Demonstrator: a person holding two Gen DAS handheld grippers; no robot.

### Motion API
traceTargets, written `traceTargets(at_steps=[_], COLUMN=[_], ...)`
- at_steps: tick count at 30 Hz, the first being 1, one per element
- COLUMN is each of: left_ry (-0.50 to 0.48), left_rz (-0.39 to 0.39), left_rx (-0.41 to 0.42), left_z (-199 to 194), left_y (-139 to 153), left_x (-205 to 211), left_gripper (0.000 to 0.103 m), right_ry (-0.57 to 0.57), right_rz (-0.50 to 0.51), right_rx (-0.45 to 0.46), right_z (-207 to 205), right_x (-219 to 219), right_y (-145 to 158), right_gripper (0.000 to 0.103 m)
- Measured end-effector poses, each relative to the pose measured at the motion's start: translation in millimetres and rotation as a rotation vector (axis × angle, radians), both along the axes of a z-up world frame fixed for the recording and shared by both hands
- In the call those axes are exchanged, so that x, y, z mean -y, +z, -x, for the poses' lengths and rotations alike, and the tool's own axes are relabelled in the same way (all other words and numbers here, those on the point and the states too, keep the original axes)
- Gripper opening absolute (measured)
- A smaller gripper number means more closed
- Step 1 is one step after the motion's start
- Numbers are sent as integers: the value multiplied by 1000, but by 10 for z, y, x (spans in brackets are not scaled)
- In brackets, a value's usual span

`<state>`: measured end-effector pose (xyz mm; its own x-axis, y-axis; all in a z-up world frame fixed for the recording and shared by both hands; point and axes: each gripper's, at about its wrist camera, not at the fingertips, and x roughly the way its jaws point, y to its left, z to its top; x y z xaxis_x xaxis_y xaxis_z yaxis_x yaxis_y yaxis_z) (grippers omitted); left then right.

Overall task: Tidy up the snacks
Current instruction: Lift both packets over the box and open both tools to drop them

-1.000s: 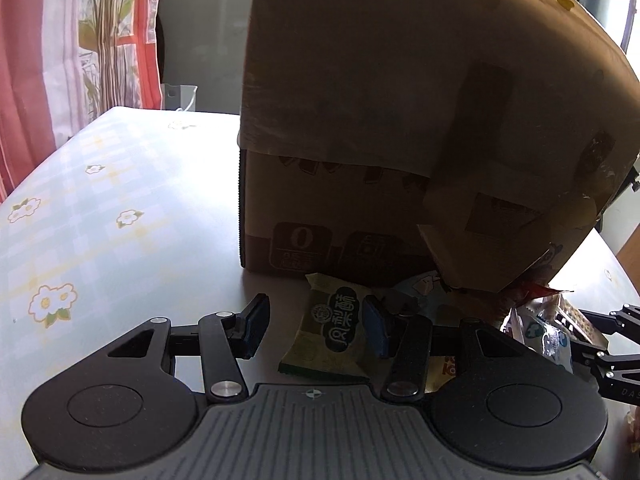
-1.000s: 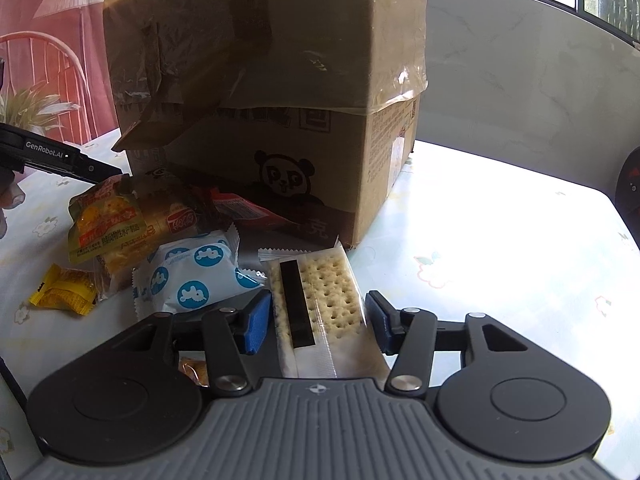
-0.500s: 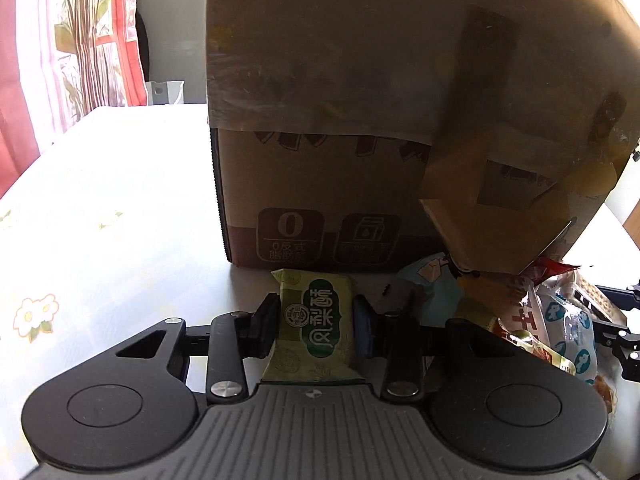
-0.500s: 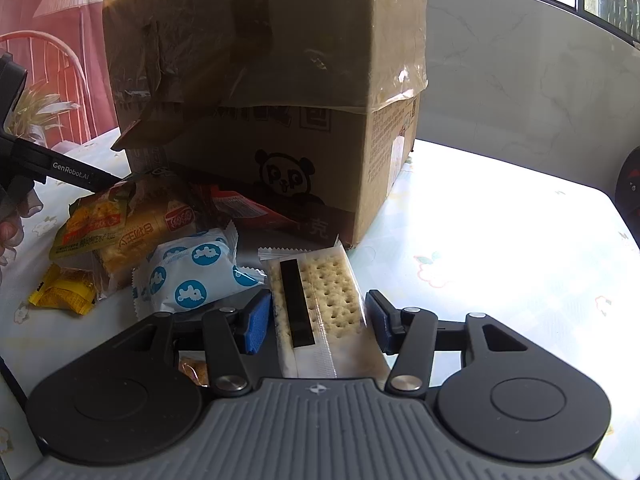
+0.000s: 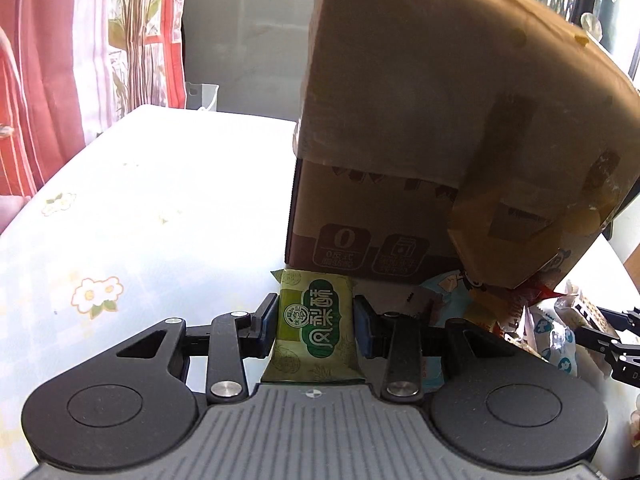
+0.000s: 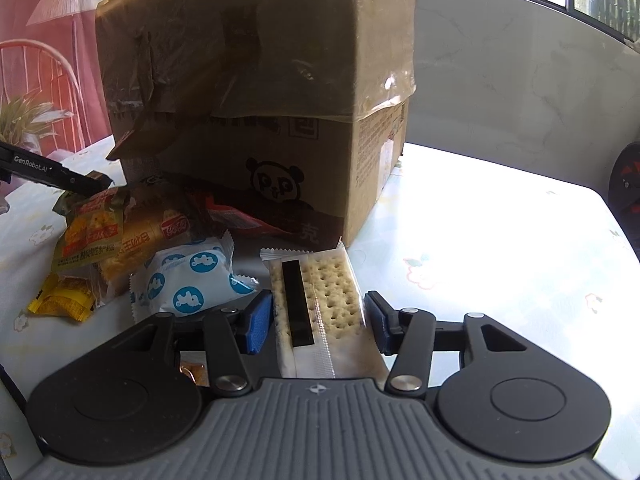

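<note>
left fingers clamped on green snack packet | right fingers apart astride cracker pack

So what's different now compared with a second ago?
The left gripper closed its fingers on the green snack packet, which a second ago lay loose beside one finger. The right gripper stayed put around the cracker pack, and the cardboard box hasn't shifted.

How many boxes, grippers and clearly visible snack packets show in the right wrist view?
Cardboard box: 1
Grippers: 2 (right gripper, left gripper)
Snack packets: 6 (cracker packet, white-and-blue packet, small yellow packet, green-edged yellow packet, orange bread packet, red packet)
Total: 9
</note>
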<state>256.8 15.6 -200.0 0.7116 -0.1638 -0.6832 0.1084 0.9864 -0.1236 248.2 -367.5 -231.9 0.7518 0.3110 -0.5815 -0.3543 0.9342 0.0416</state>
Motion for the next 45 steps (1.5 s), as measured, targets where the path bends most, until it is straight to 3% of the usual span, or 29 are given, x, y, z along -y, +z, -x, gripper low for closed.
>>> traceTargets(at_steps=[7, 15, 18, 24, 28, 34, 37, 40, 42, 45], left_ry=[-25, -130, -155, -189, -193, -154, -174, -161, -159, -149], left_rz=[-3, -22, -17, 46, 61, 51, 17, 12, 41, 39], left_rx=[91, 318, 379, 398, 363, 291, 278, 283, 294, 298], left_z=[196, 268, 192, -311, -710, -1189, -1328, -1389, -1317, -1221], left_y=[389, 1178, 1431, 1736, 1741, 1526, 1435, 1415, 1437, 1467], left_x=[-80, 26, 122, 330, 482, 576, 617, 606, 539, 493], left_gripper=[41, 41, 41, 41, 41, 41, 43, 62, 64, 64], right_ry=[-47, -21, 33, 152, 174, 147, 134, 123, 124, 123], right_rz=[-67, -171, -207, -223, -164, -136, -122, -124, -143, -144], right_rx=[41, 215, 273, 316, 312, 201, 160, 134, 133, 161], right_z=[188, 247, 188, -185, -633, -1215, -1314, -1331, -1287, -1176], right_x=[206, 280, 219, -102, -475, -909, -980, -966, -922, -851], right_y=[296, 1205, 1559, 2065, 2127, 1933, 1839, 1785, 1797, 1857], right_gripper=[52, 52, 52, 52, 52, 52, 53, 61, 71, 71])
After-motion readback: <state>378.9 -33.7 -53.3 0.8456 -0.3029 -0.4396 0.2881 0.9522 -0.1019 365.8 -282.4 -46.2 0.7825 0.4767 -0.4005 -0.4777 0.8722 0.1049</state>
